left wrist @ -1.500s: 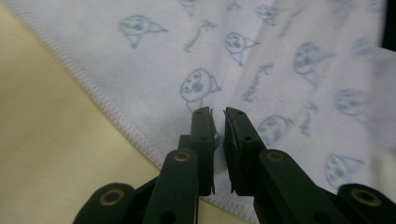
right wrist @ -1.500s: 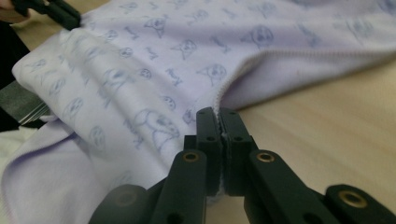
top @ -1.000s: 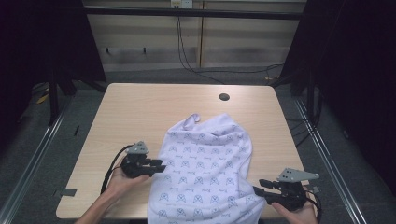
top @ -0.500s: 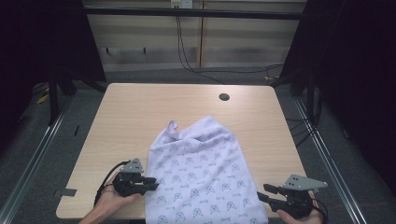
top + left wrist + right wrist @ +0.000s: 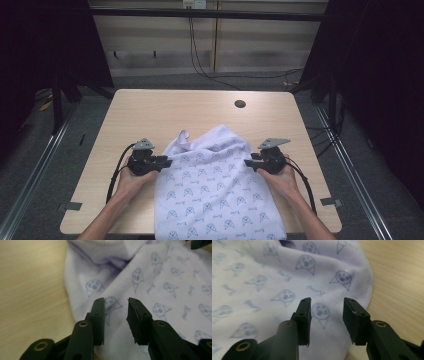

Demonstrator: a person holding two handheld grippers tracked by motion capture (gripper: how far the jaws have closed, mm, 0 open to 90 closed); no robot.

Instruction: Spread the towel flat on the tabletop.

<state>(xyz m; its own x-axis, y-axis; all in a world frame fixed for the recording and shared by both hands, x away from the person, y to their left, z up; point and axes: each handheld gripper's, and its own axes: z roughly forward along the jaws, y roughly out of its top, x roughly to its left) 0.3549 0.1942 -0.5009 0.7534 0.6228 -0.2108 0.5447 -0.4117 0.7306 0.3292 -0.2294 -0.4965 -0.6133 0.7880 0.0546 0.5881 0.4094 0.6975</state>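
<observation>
The pale lilac cloth carries a repeated blue print of small animal faces and short words in script, but the words are too blurred to read. No brand or label shows on it. It lies on the wooden counter, spread from the middle toward the near edge, and its lower part hangs over that edge. One rumpled corner with a hem points toward the far side.

The left gripper sits at the left edge of the cloth, held in the person's left hand. In the left gripper view its fingers stand apart with a clear gap, over the printed cloth, and they hold nothing.

The right gripper sits at the right edge of the cloth. In the right gripper view its fingers are also parted, above the cloth just beside the stitched hem, and nothing is between them.

A dark round hole is in the counter, well apart from the cloth.
</observation>
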